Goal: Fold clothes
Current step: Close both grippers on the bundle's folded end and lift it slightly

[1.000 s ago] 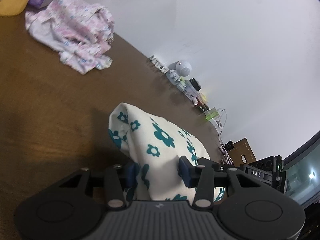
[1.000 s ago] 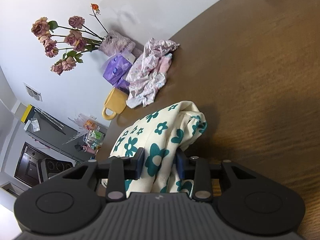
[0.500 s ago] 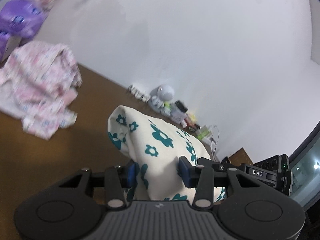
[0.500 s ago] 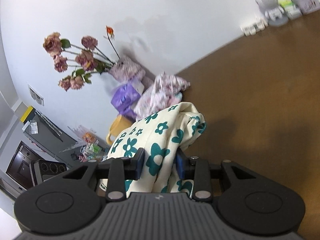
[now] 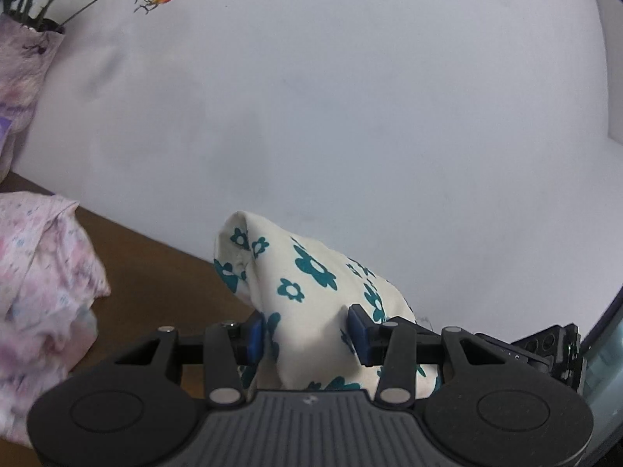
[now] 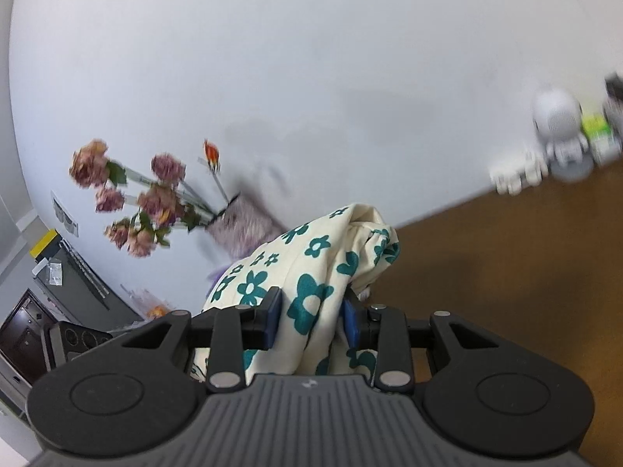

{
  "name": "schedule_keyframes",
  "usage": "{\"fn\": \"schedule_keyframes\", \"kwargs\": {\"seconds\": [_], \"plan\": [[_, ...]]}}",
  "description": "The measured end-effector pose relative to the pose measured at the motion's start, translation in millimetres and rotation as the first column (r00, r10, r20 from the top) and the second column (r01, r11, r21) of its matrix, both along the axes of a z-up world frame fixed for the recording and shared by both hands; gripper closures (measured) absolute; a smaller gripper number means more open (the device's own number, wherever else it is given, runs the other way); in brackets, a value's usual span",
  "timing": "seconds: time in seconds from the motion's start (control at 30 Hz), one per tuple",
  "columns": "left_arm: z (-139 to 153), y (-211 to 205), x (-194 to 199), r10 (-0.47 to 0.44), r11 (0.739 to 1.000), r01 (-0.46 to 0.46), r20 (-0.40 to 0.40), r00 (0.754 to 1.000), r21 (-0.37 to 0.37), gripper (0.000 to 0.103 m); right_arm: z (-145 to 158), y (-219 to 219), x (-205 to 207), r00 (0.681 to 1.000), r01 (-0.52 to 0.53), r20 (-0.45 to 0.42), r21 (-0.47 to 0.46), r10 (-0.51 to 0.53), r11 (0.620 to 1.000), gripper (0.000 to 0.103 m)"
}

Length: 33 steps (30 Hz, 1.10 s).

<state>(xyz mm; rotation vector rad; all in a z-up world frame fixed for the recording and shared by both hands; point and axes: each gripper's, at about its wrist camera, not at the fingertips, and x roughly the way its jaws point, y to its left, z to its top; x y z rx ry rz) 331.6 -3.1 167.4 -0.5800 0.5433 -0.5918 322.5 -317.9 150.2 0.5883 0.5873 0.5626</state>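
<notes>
Floral garment (image 5: 311, 295) bunched between both jaws, above table edge (image 5: 155, 241).

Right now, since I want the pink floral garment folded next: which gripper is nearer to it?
Left. The left gripper has the pink floral garment close beside it; the right gripper, also shut on the cream flowered cloth, doesn't see it.

Both wrist-mounted, looking forward along the fingers, tilted up at the white wall (image 5: 350, 97); shared: floral cloth (image 5: 311, 292) (very close).
</notes>
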Motion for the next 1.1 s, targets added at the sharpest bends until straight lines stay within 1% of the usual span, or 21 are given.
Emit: {"fn": "schedule_keyframes", "kwargs": {"seconds": [0.2,0.3,0.43,0.5,0.73,0.83,0.97,1.1], "plan": [[-4.9,-18.2,58.8,0.016,1.0,-0.016,-0.014,1.0,-0.016,0.062,6.8,-9.6,53.3,0.999,0.036,0.0,-0.021,-0.036,0.999,0.071],[-6.6,-30.3,89.9,0.021,1.0,-0.021,-0.018,1.0,0.004,0.062,7.2,-16.9,83.5,0.997,0.073,-0.002,-0.044,-0.074,0.996,0.071],[-22.6,-40.3,119.4,0.048,0.999,-0.048,-0.031,0.998,0.013,0.062,1.5,-23.9,119.3,0.994,0.111,0.009,-0.11,-0.111,0.988,0.071],[-36.9,-43.7,131.3,0.06,0.998,-0.059,-0.052,0.997,0.02,0.062,-10.1,-27.5,132.7,0.992,0.129,0.005,-0.106,-0.129,0.986,0.071],[-87.7,-60.5,163.5,0.067,0.997,-0.061,-0.111,0.992,0.055,0.062,-67.0,-39.5,177.9,0.982,0.17,-0.075,-0.079,-0.176,0.982,0.071],[-105.4,-62.0,173.3,0.067,0.996,-0.058,-0.141,0.988,0.068,0.062,-88.0,-46.1,190.8,0.975,0.183,-0.11,-0.076,-0.191,0.98,0.071],[-121.3,-59.8,181.5,0.067,0.995,-0.055,-0.15,0.986,0.082,0.062,-114.7,-47.0,198.6,0.974,0.173,-0.137,-0.078,-0.182,0.982,0.071],[-135.0,-54.4,188.9,0.078,0.994,-0.066,-0.153,0.985,0.083,0.062,-136.4,-48.1,205.0,0.974,0.173,-0.143,-0.037,-0.176,0.984,0.071]]}}
